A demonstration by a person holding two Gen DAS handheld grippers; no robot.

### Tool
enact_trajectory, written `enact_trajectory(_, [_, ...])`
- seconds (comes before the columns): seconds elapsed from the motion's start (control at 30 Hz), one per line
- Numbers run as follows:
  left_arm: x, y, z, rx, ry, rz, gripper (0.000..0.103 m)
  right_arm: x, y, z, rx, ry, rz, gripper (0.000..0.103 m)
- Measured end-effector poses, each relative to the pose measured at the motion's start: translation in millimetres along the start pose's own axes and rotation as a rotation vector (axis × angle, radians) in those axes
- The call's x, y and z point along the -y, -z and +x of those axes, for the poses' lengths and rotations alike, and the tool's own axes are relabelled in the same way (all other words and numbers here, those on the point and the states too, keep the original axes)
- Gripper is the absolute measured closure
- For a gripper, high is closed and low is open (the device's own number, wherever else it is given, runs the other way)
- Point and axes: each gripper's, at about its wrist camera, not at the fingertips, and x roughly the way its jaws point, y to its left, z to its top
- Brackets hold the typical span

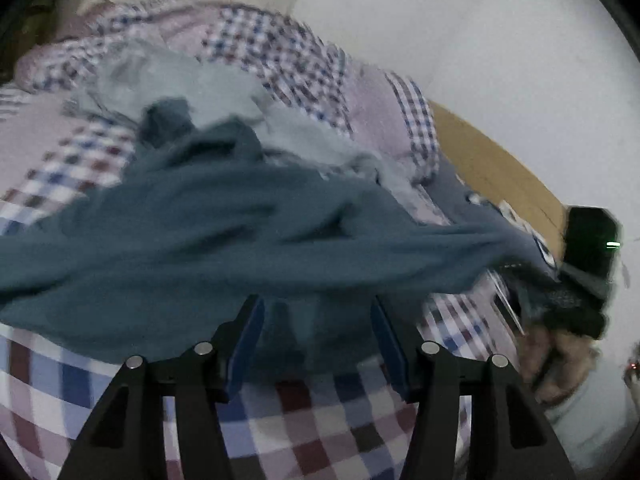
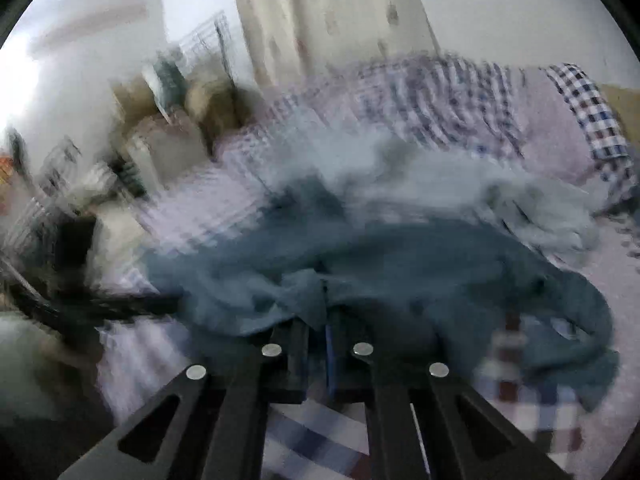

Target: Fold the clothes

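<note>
Your right gripper (image 2: pixel 318 332) pinches the teal shirt's (image 2: pixel 400 264) edge tight to lift it for folding, while your left gripper (image 1: pixel 318 320) hangs half-open, empty, over the checked bedsheet (image 1: pixel 304 420).

Right-wrist view motion-smeared, shelf clutter (image 2: pixel 132 148) unreadable, teal garment (image 1: pixel 240 232) cut off at left edge

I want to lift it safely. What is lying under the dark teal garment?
The dark teal garment lies on the checked bedcover, and its far edge overlaps a pale grey garment. Whatever is beneath its middle is covered.
</note>
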Motion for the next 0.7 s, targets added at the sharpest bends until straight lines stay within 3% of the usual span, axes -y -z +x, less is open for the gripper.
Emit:
enact_trajectory(0.07, [-6,-4,-9,0.043,-0.015,-0.023,0.044,3,-12,-26,0.128,-0.11,0.075,0.097])
enact_trajectory(0.13, [-8,-3,-7,0.042,-0.044,-0.036,0.044,16,-13,-32,0.192,-0.128,0.171,0.093])
enact_trajectory(0.17, [-9,-2,-6,0.04,-0.059,-0.043,0.044,24,-12,-32,0.198,-0.1,0.208,0.08])
enact_trajectory(0.2, [-11,-2,-2,0.029,-0.084,-0.042,0.044,32,-7,-25,0.161,-0.011,0.225,0.059])
enact_trajectory(0.27, [-15,-1,5,0.013,-0.134,-0.043,0.044,49,3,-11,0.082,0.164,0.255,0.055])
enact_trajectory(0.33, [-18,-2,9,0.008,-0.145,-0.049,0.044,67,13,2,-0.004,0.252,0.296,0.055])
enact_trajectory(0.47, [-9,-3,19,-0.001,-0.127,-0.02,0.043,84,20,6,-0.061,0.337,0.344,0.053])
enact_trajectory(0.7, [10,8,42,-0.093,-0.134,0.091,0.041,84,27,11,-0.134,0.329,0.336,0.05])
